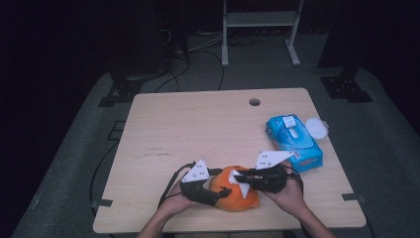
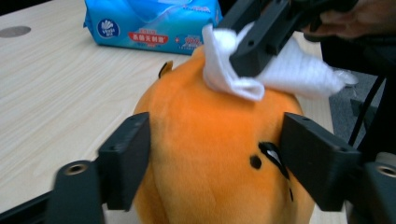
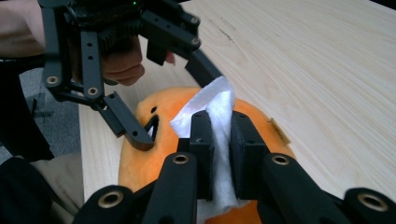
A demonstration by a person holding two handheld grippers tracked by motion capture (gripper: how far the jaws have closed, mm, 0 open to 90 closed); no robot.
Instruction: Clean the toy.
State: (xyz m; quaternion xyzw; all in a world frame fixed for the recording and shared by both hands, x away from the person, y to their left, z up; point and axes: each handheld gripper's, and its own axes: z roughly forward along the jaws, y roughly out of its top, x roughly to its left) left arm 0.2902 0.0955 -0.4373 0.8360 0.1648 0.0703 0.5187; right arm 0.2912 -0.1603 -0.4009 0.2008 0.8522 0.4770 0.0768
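An orange plush sits at the near edge of the table, between the person's two hands. It is round and soft, with small black marks on its face seen in the left gripper view.

The left gripper is at the plush's left side. Its jaws stand apart, one on each flank of the plush, and both appear to touch the fur in the left gripper view; how hard they press cannot be told. The left hand holds it from below, just left of the plush.

The right gripper comes in over the top of the plush from its right. Its jaws are closed together on a white wipe, which sticks up between them in the right gripper view and lies against the top of the plush. In the left gripper view the wipe is folded and bunched under the jaws, touching the fur. The right hand is just right of the plush.

Beyond the plush, to its right and well apart from it, a blue wipes pack lies flat on the table. A white round lid is just beside the pack's far right corner. Farther still, straight beyond the plush, is a round hole near the table's far edge.
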